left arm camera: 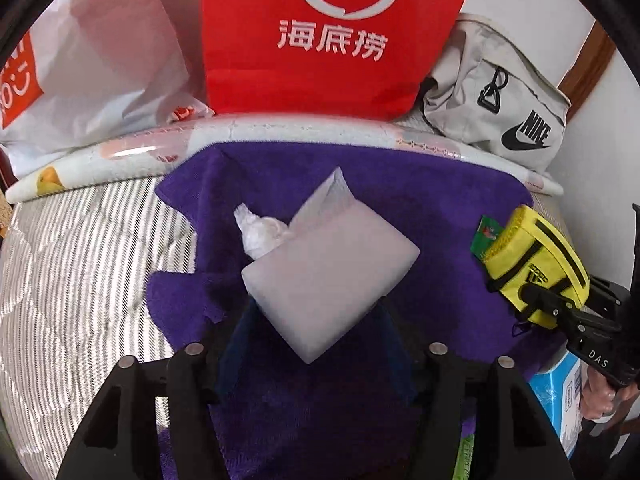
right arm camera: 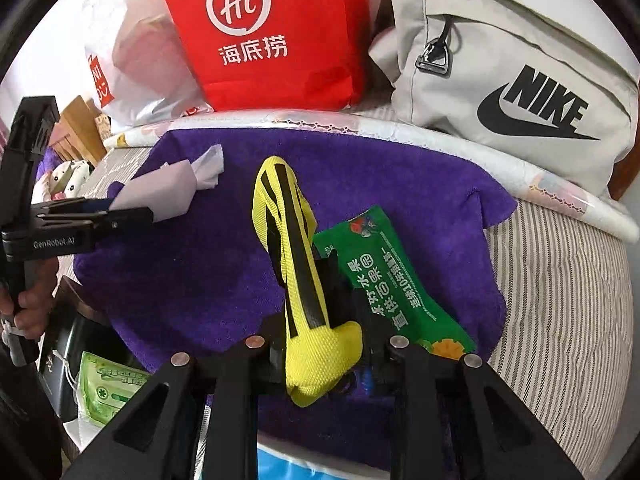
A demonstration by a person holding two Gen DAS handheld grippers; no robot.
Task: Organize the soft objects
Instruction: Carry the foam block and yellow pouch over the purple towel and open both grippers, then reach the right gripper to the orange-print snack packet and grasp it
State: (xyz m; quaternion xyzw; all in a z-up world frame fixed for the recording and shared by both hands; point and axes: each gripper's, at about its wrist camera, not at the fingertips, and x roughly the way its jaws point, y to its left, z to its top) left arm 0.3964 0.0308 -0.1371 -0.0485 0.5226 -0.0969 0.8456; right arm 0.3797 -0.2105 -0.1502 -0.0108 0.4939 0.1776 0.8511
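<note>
Both grippers were loaded over the purple towel spread on the bed. The left gripper was clamped on a pale tissue pack; in its own view the pack filled the centre, long axis running from about 7 to 1 o'clock, with a tuft of white tissue spilling from its 10 o'clock side. From the right wrist the same pack showed at 9 o'clock, pinched at its near end, free of the towel as far as I could judge.

The right gripper was closed on a yellow pouch with black stripes. The pouch stood up out of the jaws, long axis toward 12 o'clock, tip leaning slightly to 11. Just beside it at 3 o'clock lay a green packet flat on the towel, its long axis running 11 to 5 o'clock; whether the pouch touched it I could not tell.

Along the far edge, at 12 o'clock, stood a red bag, with a white bag at 10 o'clock and a grey Nike bag at 1 to 2 o'clock.

The green packet was the only loose item on the towel and lay nearer the right gripper. Since both grippers were full, I judged that each held item would need a resting place first.
</note>
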